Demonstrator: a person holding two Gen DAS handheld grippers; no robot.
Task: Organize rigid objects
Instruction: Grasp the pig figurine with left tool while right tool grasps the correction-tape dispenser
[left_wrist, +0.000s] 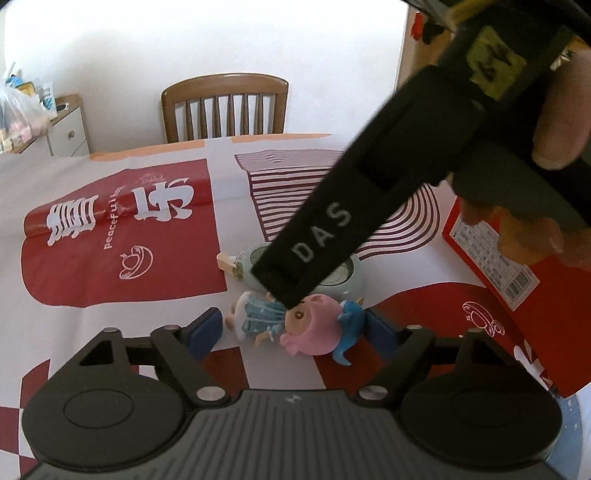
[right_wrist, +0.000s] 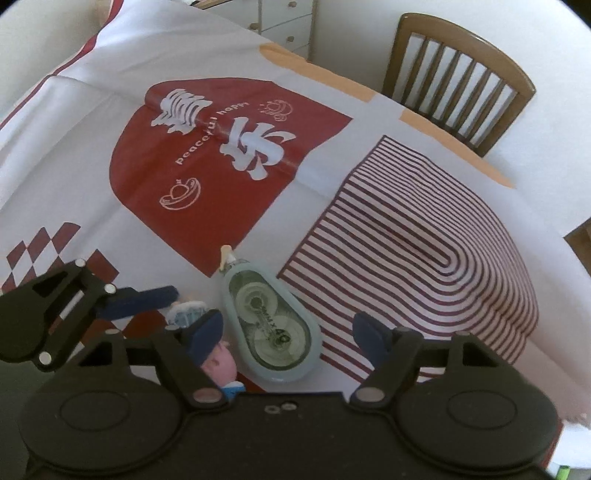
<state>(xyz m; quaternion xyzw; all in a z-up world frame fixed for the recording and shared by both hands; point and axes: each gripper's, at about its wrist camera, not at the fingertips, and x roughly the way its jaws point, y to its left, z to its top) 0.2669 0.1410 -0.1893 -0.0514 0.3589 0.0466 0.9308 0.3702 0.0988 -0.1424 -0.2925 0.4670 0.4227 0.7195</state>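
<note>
A small doll (left_wrist: 295, 325) with a pink head, light blue dress and a blue creature lies on the tablecloth between the pads of my open left gripper (left_wrist: 295, 332). A pale green correction tape dispenser (left_wrist: 343, 280) lies just beyond it, partly hidden by the right gripper's black body (left_wrist: 369, 206). In the right wrist view the dispenser (right_wrist: 269, 332) lies between the pads of my open right gripper (right_wrist: 288, 332). The doll (right_wrist: 218, 365) shows partly behind the right gripper's left finger. The left gripper's blue finger (right_wrist: 140, 295) reaches in from the left.
The table wears a white cloth with red panels (left_wrist: 122, 236) and striped patterns (right_wrist: 413, 243). A red box (left_wrist: 517, 280) stands at the right. A wooden chair (left_wrist: 225, 107) sits at the far edge. A white drawer unit (left_wrist: 68, 131) with bags stands at back left.
</note>
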